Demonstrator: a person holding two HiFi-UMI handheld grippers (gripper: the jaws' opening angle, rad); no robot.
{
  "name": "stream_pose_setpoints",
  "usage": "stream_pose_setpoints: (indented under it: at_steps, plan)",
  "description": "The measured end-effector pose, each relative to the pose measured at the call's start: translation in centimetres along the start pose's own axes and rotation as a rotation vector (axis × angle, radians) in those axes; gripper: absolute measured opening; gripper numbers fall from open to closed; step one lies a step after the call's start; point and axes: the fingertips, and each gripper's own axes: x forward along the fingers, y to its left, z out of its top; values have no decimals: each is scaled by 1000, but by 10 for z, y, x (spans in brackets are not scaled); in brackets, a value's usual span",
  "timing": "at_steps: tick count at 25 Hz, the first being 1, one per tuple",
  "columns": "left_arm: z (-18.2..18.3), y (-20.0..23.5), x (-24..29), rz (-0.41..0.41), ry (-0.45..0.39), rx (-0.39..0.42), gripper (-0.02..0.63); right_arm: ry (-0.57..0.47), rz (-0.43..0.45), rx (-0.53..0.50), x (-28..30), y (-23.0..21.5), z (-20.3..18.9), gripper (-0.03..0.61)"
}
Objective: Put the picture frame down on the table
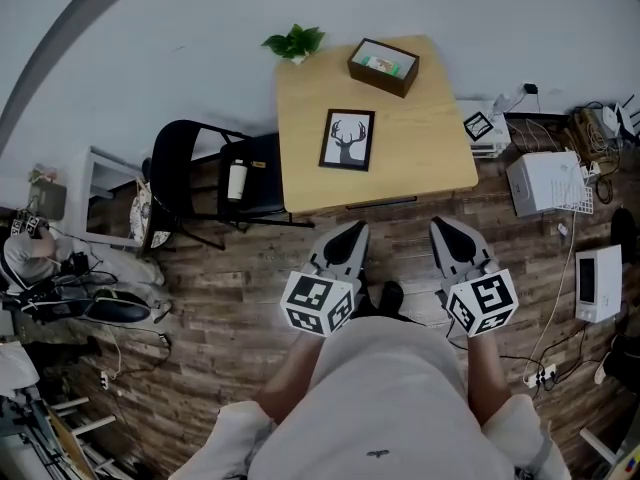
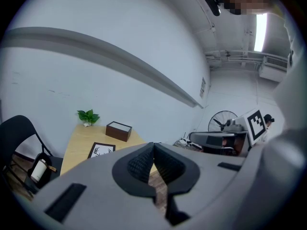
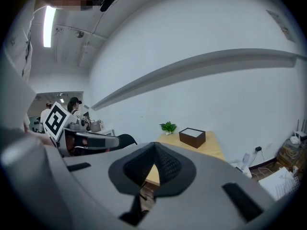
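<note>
The picture frame (image 1: 347, 139), black-edged with a deer silhouette, lies flat on the light wooden table (image 1: 420, 148); the left gripper view shows the picture frame (image 2: 101, 150) too, beyond the jaws. My left gripper (image 1: 350, 234) hangs over the wooden floor short of the table's near edge, jaws shut with nothing between them. My right gripper (image 1: 446, 230) is beside it at the same distance from the table, also shut and empty. In their own views the left gripper (image 2: 153, 145) and the right gripper (image 3: 154, 145) show their pads meeting at the tips.
A dark brown box (image 1: 383, 66) and a small potted plant (image 1: 295, 42) stand at the table's far side. A black folding chair (image 1: 195, 183) with a bottle (image 1: 237, 180) is left of the table. White appliances (image 1: 545, 182) and cables crowd the right.
</note>
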Motion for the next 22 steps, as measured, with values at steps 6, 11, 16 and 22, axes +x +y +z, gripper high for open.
stream_pose_setpoints:
  at_steps: [6, 11, 16, 22]
  plan:
    - [11, 6, -1, 2, -15, 20, 8, -23, -8, -5, 5, 0, 12, -2]
    - [18, 13, 1, 8, -24, 19, 8, -29, -7, -14, 12, 0, 17, -2]
    - [23, 14, 4, 10, -25, 20, 8, -28, -7, -17, 14, -1, 20, -2]
    - [30, 16, 9, 8, -24, 20, 8, -29, -7, -19, 19, -6, 27, -2]
